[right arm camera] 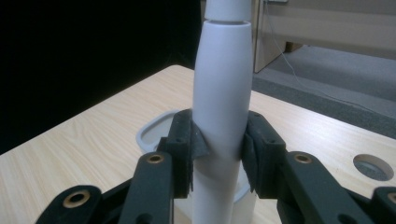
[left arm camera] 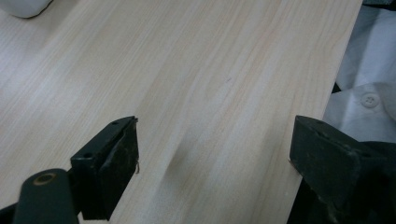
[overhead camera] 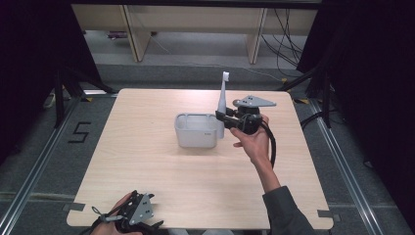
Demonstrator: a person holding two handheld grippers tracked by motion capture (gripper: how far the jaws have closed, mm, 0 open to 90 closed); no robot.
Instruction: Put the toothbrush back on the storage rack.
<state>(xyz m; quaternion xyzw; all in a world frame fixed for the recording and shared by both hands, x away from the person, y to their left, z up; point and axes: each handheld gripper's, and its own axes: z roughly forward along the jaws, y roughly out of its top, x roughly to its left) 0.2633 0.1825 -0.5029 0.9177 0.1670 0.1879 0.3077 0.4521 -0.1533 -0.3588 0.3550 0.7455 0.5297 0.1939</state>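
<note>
Looking down from the high view, we see the right gripper [overhead camera: 221,117] clamped on a white toothbrush [overhead camera: 222,100], upright, brush head up, at the right edge of the grey bin [overhead camera: 195,131] mid-table [overhead camera: 147,161]. Left gripper [overhead camera: 134,215] sits well apart from the bin, at the table's near edge.

Left gripper view: we see its jaws wide apart, nothing btwn them, bare wood below.

Right gripper view: both pads [right arm camera: 184,149] press the toothbrush [right arm camera: 222,102] handle, w/ the bin [right arm camera: 154,133] just behind and below.
</note>
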